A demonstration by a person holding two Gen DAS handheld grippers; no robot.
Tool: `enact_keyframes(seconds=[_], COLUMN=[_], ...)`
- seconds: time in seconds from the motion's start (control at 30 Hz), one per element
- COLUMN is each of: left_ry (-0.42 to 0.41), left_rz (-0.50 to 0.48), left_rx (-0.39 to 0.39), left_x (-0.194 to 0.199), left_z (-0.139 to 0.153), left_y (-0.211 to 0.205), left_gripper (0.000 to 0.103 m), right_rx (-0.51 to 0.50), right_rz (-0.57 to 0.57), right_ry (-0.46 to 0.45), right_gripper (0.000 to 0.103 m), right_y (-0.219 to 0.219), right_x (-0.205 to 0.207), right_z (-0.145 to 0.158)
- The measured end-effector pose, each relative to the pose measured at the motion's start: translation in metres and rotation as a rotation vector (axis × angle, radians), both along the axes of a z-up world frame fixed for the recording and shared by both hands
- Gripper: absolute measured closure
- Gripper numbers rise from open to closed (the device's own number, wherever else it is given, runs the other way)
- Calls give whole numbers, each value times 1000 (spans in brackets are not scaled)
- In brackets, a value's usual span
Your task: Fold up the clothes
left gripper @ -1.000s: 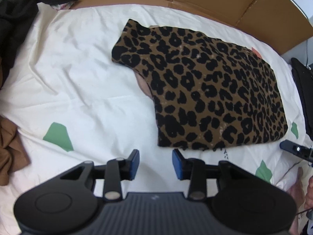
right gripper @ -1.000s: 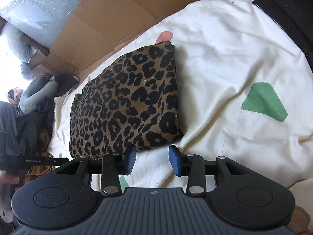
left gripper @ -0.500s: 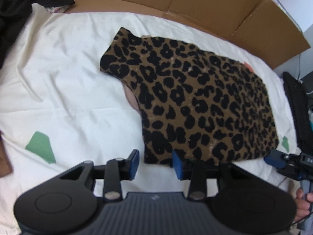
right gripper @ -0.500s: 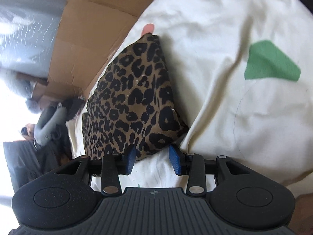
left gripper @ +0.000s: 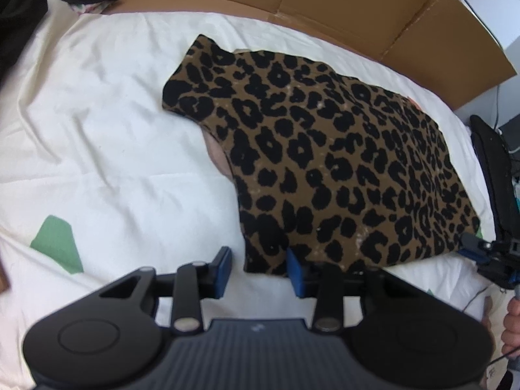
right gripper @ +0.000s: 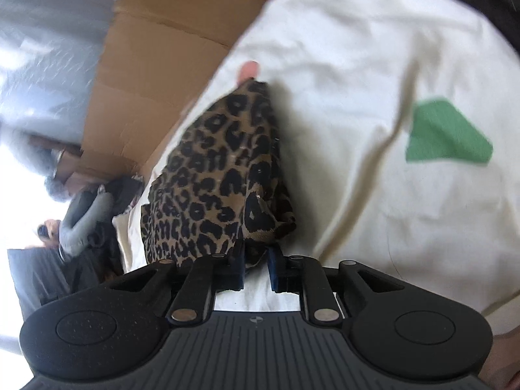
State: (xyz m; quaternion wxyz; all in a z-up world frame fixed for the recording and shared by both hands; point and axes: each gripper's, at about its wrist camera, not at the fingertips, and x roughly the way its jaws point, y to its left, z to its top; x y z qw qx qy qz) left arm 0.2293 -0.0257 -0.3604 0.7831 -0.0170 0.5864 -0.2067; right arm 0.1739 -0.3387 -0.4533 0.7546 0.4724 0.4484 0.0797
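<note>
A leopard-print garment (left gripper: 331, 169) lies folded on a white sheet (left gripper: 107, 136). My left gripper (left gripper: 258, 273) is open, its fingers either side of the garment's near left corner. In the left wrist view my right gripper (left gripper: 474, 250) sits at the garment's near right corner. In the right wrist view my right gripper (right gripper: 255, 269) has its blue pads closed to a narrow gap on a corner of the garment (right gripper: 224, 178), which bunches up just ahead of the fingers.
Brown cardboard (left gripper: 357, 16) lines the far edge of the sheet. Dark clothes (left gripper: 19, 6) lie at the far left. A black object (left gripper: 494, 169) runs along the right edge. Green patches (left gripper: 55, 243) mark the sheet.
My left gripper moved forward to the garment's near left corner. My right gripper moved onto the near right corner and closed on it; the fabric there has bunched up.
</note>
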Motion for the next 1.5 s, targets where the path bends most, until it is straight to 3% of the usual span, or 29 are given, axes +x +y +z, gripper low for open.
enact_keyframes(seconds=[0.03,0.07,0.47,0.67,0.73,0.77,0.9,1.5], left_ry=[2,3,-5,-38,-26,-18,25,189], left_rz=[4,6,-3,-17,-13,-12,6,26], left_rx=[0,3,-46,-75,-82,-85,-97,-80], left_x=[0,0,-5,-5,-3,-2,-2,-39], left_z=[0,-1,-3,-4,-4,-4,-2,8], left_y=[0,-1,4,5,5,5,6,-33], left_gripper=[63,62,58,54,65,80,92,95], right_rx=[16,22,-24,-53,-62,-71,-96,-217], right_rz=[-5,-2,-21,-24,-21,-18,-15,-70], right_ry=[9,12,10,-6,-16,-21,-47,-96], right_gripper=[70,68,69,85,87,88,89,90], right_y=[0,1,7,6,6,7,6,-36], right_x=[0,0,10,10,10,10,11,36], right_z=[-4,-7,-8,-5,-1,2,17,42])
